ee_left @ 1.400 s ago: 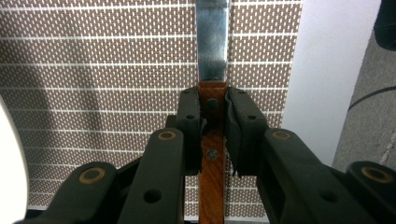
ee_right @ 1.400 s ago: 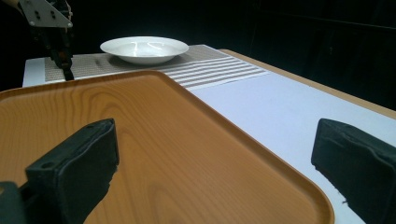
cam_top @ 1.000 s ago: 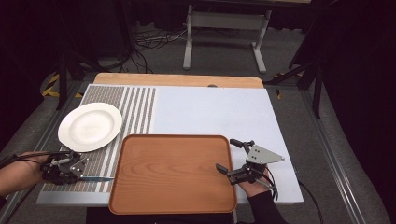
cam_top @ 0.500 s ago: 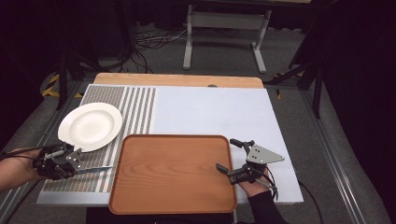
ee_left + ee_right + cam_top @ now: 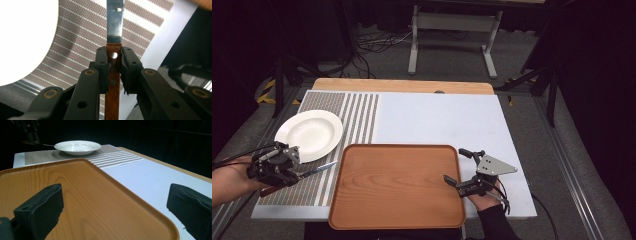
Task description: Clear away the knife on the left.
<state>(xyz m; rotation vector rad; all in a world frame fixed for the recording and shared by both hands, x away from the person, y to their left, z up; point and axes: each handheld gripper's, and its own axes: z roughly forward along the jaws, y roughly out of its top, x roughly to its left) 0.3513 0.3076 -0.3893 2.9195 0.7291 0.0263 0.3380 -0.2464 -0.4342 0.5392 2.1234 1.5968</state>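
At lower left, our left claw [image 5: 287,170] has swung away from the tray [image 5: 397,220], clenched on the knife [image 5: 314,171] handle, blade over the striped mat [image 5: 357,112] beside the plate [image 5: 310,134]; placing likely follows. Right claw [image 5: 462,172] waits released at the tray's edge.

In the left gripper view, the knife [image 5: 114,27] blade runs off the top edge, so its tip is unseen; its wooden handle is partly covered by the clamped jaws and cut by the bottom edge. The white plate [image 5: 22,37] is overexposed and cropped at left. In the right gripper view, the wooden tray [image 5: 82,200] is cropped at the bottom edge.
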